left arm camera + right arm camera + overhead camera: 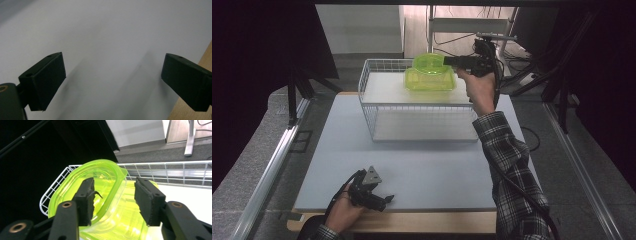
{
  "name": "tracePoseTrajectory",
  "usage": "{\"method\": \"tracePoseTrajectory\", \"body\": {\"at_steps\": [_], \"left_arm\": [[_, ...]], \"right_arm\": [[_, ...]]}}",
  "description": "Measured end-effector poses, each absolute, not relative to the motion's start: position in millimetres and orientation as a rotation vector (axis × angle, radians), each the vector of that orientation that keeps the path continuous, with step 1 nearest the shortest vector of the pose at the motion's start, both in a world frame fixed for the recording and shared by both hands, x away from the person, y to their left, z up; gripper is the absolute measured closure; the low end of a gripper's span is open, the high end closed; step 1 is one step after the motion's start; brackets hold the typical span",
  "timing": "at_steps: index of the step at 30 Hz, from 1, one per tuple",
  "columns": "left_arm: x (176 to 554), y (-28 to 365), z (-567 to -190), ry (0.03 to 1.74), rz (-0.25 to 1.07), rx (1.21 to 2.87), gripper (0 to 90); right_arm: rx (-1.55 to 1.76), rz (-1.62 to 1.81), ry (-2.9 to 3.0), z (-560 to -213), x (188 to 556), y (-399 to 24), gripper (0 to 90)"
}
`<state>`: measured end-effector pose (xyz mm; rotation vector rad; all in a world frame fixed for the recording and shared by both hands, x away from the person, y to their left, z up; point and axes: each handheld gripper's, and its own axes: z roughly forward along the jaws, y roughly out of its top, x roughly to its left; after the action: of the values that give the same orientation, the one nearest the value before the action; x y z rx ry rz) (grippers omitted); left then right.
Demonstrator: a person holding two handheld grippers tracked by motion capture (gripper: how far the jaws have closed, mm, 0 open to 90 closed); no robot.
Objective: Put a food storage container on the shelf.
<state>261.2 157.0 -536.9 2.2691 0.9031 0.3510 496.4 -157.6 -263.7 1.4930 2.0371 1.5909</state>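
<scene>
A translucent lime-green container (430, 82) sits on the upper level of a white wire rack (366, 82) at the back of the table. Its green lid (428, 62) lies tilted on top of it. My right gripper (447, 61) reaches in from the right at lid height. In the right gripper view the lid (72, 187) has its rim running between the jaws of the right gripper (113, 195), which stand apart with the pads off it, above the container (125, 222). My left gripper (388, 200) rests low near the table's front edge, and in its own view the left gripper (112, 77) is open with nothing in it.
The grey-white table mat (427, 170) spreads in front of the rack, with a wooden edge (412, 222) along the front. The rack's wire rim (175, 167) rises around the container. Dark frame posts stand at both sides, and cables lie on the floor behind.
</scene>
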Motion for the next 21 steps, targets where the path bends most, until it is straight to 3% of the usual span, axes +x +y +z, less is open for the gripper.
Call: {"method": "tracePoseTrajectory", "body": {"at_steps": [21], "left_arm": [[261,156,-537,0.905,0.347,2.272,5.2]], "right_arm": [[1.323,1.594,2.166,-275,473,-173,23.7]]}}
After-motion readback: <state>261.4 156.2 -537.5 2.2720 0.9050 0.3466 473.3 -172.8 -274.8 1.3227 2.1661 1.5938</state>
